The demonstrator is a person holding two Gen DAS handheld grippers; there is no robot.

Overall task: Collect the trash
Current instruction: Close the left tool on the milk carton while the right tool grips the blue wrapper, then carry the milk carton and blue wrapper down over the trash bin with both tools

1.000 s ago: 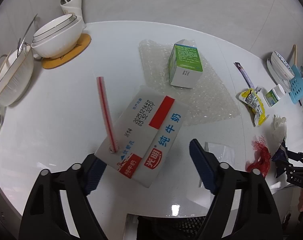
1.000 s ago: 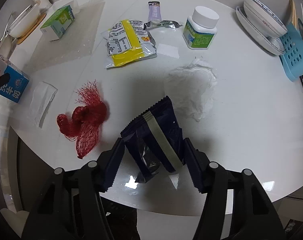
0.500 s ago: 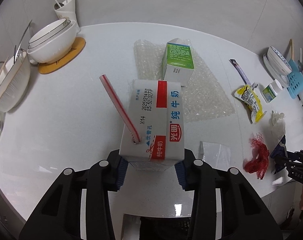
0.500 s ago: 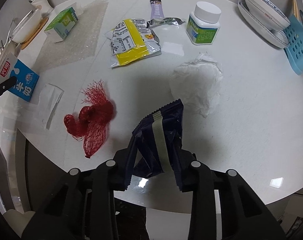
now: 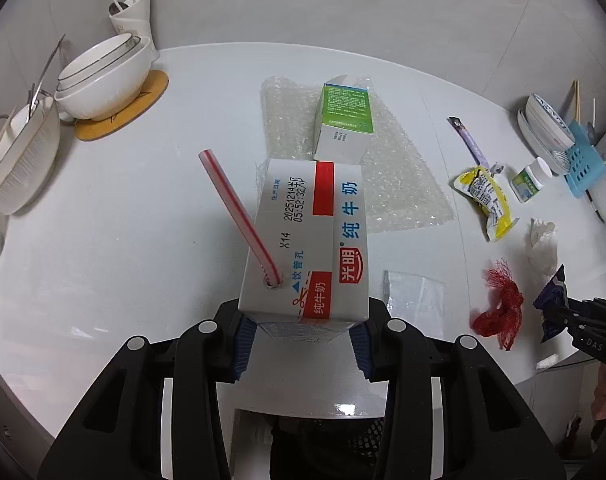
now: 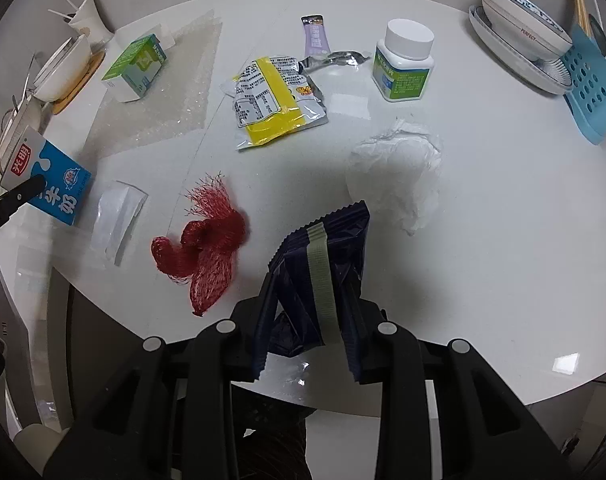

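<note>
The left claw (image 5: 301, 344) grips a milk carton (image 5: 307, 240) near the bench (image 5: 143, 240) edge, a red-striped straw (image 5: 239, 216) stuck in its top hole. The right claw (image 6: 307, 344) pinches a crumpled dark blue wrapper (image 6: 323, 256); it looks empty, though its inside is hidden. Stacked white bowls (image 5: 103, 80) sit on a coaster.

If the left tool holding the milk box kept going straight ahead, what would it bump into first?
Probably the green-and-white small carton standing on the clear bubble wrap sheet, right beyond the white milk carton with the red-striped straw; depth is hard to judge.
</note>
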